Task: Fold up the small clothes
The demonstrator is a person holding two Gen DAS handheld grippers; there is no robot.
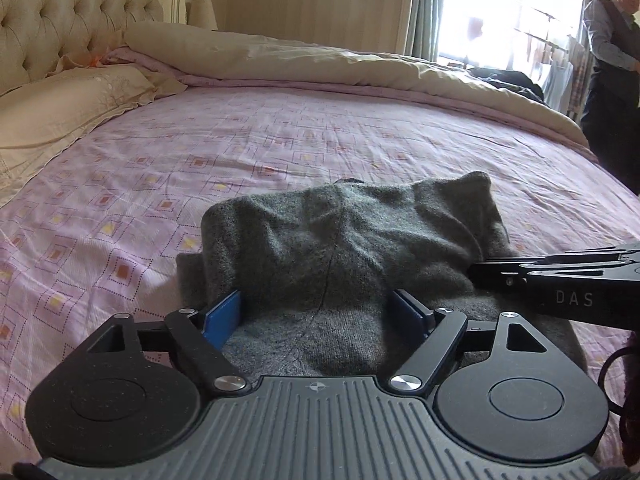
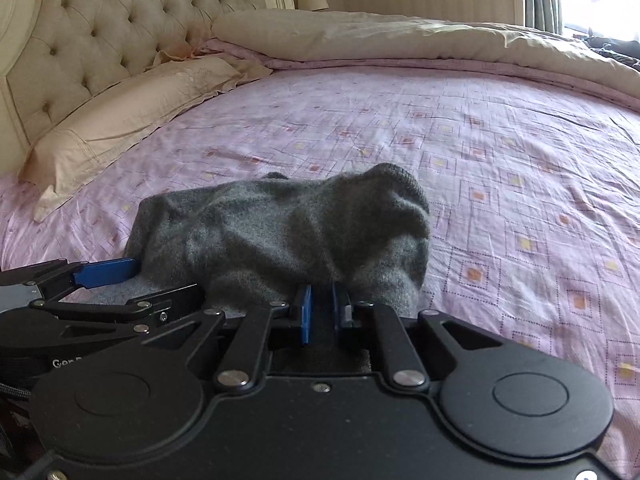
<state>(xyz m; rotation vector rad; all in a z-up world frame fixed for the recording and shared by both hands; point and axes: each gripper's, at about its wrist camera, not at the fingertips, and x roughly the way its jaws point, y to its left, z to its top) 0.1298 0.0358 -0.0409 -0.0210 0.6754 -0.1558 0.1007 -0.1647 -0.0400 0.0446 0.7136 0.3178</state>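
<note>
Pinching grey garment [image 2: 280,224]: right hand-held gripper [image 2: 322,312]; left view only: bystander [image 1: 612,60].

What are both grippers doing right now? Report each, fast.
Left gripper: open, its fingers either side of the grey knit garment.
Right gripper: shut on the grey knit garment's near edge.

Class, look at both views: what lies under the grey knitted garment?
The grey knitted garment rests on the pink patterned bedsheet. Its folds hide whatever sits directly beneath, and part of the right gripper pinching its near edge.
</note>
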